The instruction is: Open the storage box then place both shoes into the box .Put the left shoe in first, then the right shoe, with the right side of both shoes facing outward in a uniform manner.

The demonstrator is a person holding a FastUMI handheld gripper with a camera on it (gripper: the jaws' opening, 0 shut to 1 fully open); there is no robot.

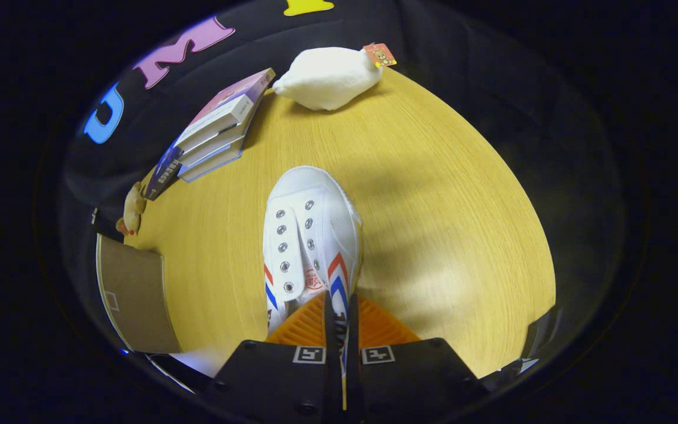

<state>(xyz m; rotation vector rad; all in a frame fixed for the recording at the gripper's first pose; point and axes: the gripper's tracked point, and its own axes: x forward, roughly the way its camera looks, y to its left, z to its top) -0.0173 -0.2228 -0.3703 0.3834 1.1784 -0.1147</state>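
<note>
Currently, item one: your gripper (339,330), fingers drawn close together and clamped on the side wall of the white canvas shoe (309,235) near its heel end, one finger inside the collar and one outside, as best the view allowed. That pinch on the thin wall looked chosen because it was the one edge narrow enough for two fingers, and it left the toe free to hang or swing ahead.

Item two: the shoe itself, white with red and blue chevron stripes on its side and metal eyelets, unlaced. Its long axis ran straight forward along your fingers, toe pointed away from you toward the white plush toy (327,76), heel at the fingers. The tongue and eyelets faced up toward the camera. You could not tell from this view whether the sole rested on the wooden table (433,194) or was lifted clear of it.

Item three: a brown cardboard box (133,294), to the left of the fingers and apart from the shoe; likely the storage box, though whether it stood open was not clear.

Item four: a stack of books (221,129), beyond the shoe to the left.

Item five: a small brown toy figure (133,209), between the books and the cardboard.
</note>
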